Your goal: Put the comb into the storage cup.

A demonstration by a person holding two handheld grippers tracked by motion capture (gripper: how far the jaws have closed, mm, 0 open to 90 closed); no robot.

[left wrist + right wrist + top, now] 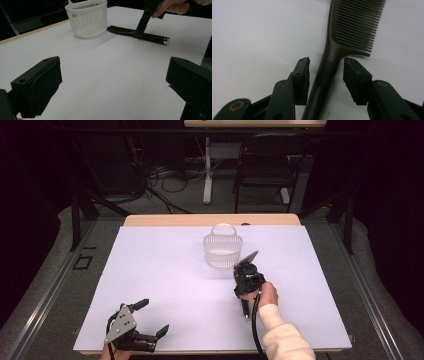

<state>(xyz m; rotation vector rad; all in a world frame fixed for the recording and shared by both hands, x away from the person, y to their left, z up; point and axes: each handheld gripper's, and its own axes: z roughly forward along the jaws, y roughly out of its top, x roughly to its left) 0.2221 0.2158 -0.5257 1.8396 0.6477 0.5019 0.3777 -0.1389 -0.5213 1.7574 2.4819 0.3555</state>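
A dark, smooth comb (329, 57) with fine teeth lies flat on the white worktop (165, 275) beside a ribbed white plastic basket (222, 251). The right gripper (326, 75) has its fingers spread either side of the comb's handle; the left gripper (112, 82) has its fingers spread wide, holding nothing.

no text, label, brand, number or sign can be read anywhere in these views.

The slotted basket (87, 18) looks like white plastic. The comb (329, 62) is dark, smooth, faintly glossy plastic with a shiny metal tip. Matt white sheeting covers the wood-edged table (210, 220).
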